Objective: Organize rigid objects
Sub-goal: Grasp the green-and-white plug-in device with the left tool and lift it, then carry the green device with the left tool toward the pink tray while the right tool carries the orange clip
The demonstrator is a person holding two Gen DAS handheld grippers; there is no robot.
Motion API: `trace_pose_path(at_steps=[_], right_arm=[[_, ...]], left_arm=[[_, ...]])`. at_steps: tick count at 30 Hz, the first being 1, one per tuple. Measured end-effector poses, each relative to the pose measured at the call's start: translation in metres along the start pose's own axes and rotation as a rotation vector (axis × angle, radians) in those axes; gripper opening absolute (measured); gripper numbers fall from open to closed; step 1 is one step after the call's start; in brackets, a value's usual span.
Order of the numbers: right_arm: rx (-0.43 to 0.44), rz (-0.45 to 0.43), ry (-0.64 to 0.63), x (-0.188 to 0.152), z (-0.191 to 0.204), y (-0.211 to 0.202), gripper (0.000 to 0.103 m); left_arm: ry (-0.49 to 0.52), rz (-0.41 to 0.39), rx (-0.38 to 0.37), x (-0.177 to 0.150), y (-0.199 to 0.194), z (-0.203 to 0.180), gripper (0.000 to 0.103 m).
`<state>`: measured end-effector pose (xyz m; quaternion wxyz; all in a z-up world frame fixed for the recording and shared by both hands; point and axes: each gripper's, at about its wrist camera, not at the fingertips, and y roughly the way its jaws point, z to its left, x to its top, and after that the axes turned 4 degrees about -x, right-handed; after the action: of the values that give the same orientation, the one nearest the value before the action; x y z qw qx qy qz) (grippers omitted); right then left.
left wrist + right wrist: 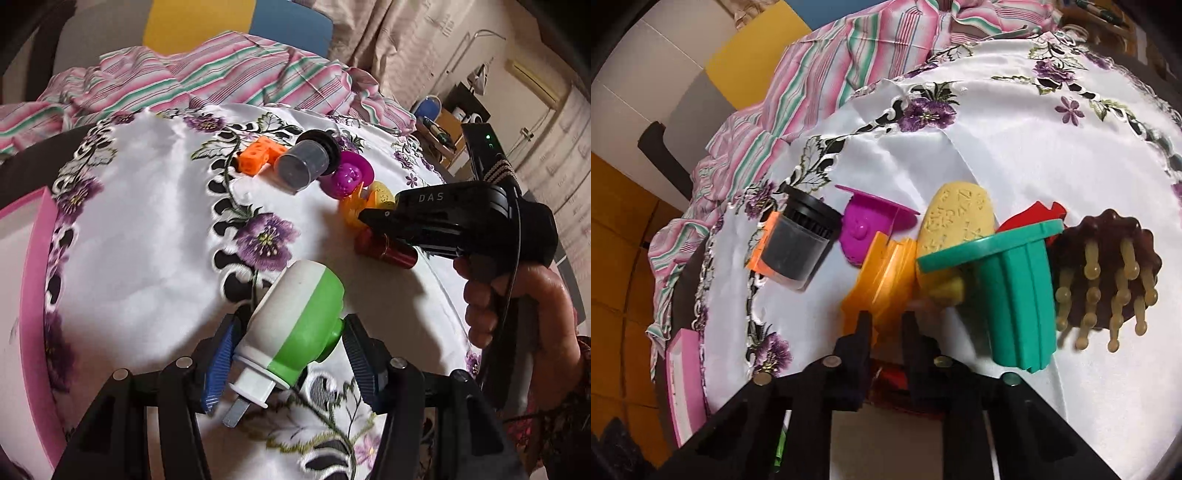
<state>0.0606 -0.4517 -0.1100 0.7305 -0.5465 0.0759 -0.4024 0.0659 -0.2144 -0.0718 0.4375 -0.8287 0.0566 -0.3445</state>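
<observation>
Left hand-held gripper (286,352): clenched on a white-and-green plug-in device (291,325), blue ribbed pads (221,363) pressing its two sides, the metal prongs pointing down toward the camera, just above the cloth.
Right hand-held gripper (886,326): fingers drawn close together with a narrow gap; whether they pinched anything, I cannot tell. Tips sat at the base of the orange mould (882,280).
Only in the left wrist view: the right hand (517,306) gripping the black handle; a dark red cylinder (384,249) lying under that tool; an orange lattice cube block (258,153); a pink tray edge (35,295) at the left.
Only in the right wrist view: a teal flanged mould (1015,295), a brown scalp massager (1108,266) with pale bristles, a yellow embossed oval (953,236) and a red piece (1038,214) behind the teal mould.
In both views: a clear jar with a black lid (306,158), on its side, beside a magenta mould (349,175).
Surface: round, under a white satin cloth (147,221) embroidered with purple flowers; a pink-and-green striped fabric (207,74) bunched at the far edge.
Room: beige curtains, a cluttered side table and an air conditioner at the right in the left wrist view.
</observation>
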Motion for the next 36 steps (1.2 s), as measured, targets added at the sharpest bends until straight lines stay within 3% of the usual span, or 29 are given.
trace_pose_path(at_steps=[7,8,12,15,17,19,21,24,30,32,33,36], right_arm=[[0.078,0.003,-0.073,-0.009,0.016,-0.008,0.008],[0.077,-0.001,-0.128,-0.012,0.027,-0.01,0.008],[0.033,0.008,-0.315,-0.027,0.06,-0.007,0.008],[-0.007,-0.005,-0.371,-0.031,0.069,-0.007,0.008],[-0.007,-0.03,-0.347,-0.028,0.064,-0.012,0.018],[0.0,-0.048,-0.304,-0.024,0.059,-0.015,0.053],[-0.003,-0.038,-0.248,-0.02,0.055,-0.014,0.059],[-0.029,-0.02,-0.205,-0.01,0.056,-0.008,0.059],[-0.122,-0.049,-0.326,-0.012,0.076,0.008,0.058],[-0.139,-0.016,-0.37,-0.015,0.078,0.016,0.041],[-0.145,0.0,-0.383,-0.016,0.078,0.02,0.023],[-0.131,-0.011,-0.375,-0.015,0.074,0.018,0.017]], left_arm=[[-0.038,-0.028,0.0,-0.014,-0.016,0.008,0.054],[-0.045,-0.029,-0.007,-0.015,-0.018,0.01,0.044],[-0.054,-0.018,0.01,-0.023,-0.02,0.015,0.042],[-0.07,-0.016,0.008,-0.028,-0.021,0.019,0.042],[-0.063,-0.024,0.017,-0.03,-0.022,0.017,0.042],[-0.049,-0.02,0.032,-0.029,-0.022,0.014,0.042],[-0.035,-0.019,0.041,-0.029,-0.022,0.011,0.042],[-0.027,-0.015,0.053,-0.027,-0.021,0.01,0.042],[-0.064,0.02,0.049,-0.028,-0.013,0.016,0.042],[-0.066,0.01,0.046,-0.029,-0.013,0.016,0.042],[-0.067,0.008,0.047,-0.03,-0.014,0.015,0.042],[-0.08,-0.004,0.041,-0.03,-0.016,0.016,0.042]])
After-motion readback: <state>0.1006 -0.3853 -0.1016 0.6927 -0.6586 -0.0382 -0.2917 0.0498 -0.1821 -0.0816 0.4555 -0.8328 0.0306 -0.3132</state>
